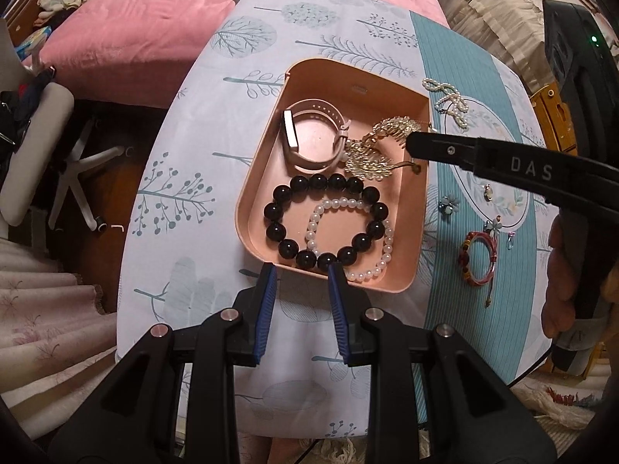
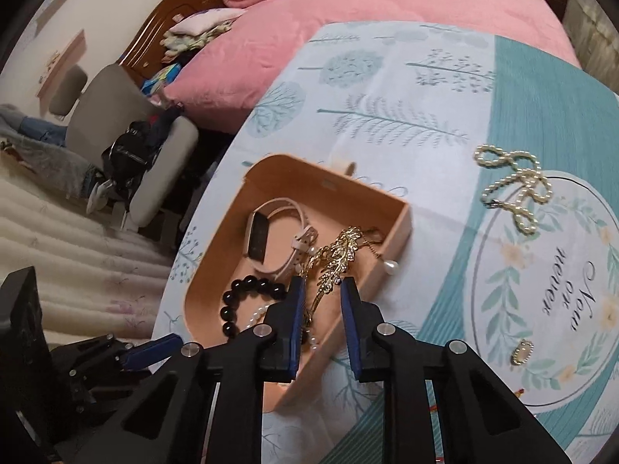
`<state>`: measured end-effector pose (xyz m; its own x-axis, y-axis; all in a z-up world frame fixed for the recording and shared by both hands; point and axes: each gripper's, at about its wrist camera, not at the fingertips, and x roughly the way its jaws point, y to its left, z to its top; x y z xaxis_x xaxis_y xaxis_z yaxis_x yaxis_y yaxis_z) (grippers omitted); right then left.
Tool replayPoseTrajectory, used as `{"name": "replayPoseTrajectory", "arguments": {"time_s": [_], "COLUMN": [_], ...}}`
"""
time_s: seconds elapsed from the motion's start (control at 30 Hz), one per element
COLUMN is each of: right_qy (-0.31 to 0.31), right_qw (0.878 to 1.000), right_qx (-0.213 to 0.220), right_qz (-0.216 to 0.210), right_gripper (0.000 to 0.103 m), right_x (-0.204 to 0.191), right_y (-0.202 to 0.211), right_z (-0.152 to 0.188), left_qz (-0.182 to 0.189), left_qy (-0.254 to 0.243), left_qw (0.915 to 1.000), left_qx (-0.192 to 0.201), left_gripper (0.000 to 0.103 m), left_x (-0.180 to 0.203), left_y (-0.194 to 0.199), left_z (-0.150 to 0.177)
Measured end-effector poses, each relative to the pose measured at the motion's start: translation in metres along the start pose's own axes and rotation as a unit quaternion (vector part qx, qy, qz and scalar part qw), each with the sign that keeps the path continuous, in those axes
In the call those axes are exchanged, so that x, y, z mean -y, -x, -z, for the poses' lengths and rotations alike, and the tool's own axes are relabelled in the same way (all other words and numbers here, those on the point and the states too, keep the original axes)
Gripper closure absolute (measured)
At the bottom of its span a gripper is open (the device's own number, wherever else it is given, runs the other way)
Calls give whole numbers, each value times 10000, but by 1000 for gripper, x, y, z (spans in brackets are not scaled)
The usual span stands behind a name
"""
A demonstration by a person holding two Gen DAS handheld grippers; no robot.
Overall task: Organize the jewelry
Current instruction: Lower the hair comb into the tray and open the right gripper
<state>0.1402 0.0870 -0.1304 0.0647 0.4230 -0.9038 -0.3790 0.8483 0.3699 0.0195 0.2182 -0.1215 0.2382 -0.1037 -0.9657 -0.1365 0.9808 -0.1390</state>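
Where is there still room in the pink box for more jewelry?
The peach-pink plastic tray has bare floor only inside the pink watch strap and the white pearl bracelet, ringed by the black bead bracelet. The gold leaf necklace crowds the right. The tree-print cloth left of it lies bare.

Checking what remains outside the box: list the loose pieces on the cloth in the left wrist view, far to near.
White pearl bow-shaped strand → small oval gold pendant → teal flower-shaped earring → red and gold bangle.
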Motion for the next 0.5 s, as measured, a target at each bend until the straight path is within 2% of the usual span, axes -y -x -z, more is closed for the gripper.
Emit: {"name": "replayPoseTrajectory", "arguments": {"time_s": [0.1, 0.23, 0.5], "right_qy": [58, 271, 689], "right_qw": [10000, 9990, 9968], "right_qx": [-60, -209, -242], "right_qz": [-40, -299, -317], "right_gripper": [83, 83, 83], "right_x": [-6, -19, -46], "right_y": [-5, -10, -12], "right_z": [0, 4, 10], "left_qz": [31, 5, 22], "left_qy": [82, 72, 147], "left_qw": [10000, 10000, 9998], "left_qx": [-17, 33, 114], "left_gripper": [79, 79, 79], "left_x": [-2, -2, -8], "left_y": [-3, -1, 4], "left_z": [0, -1, -2]}}
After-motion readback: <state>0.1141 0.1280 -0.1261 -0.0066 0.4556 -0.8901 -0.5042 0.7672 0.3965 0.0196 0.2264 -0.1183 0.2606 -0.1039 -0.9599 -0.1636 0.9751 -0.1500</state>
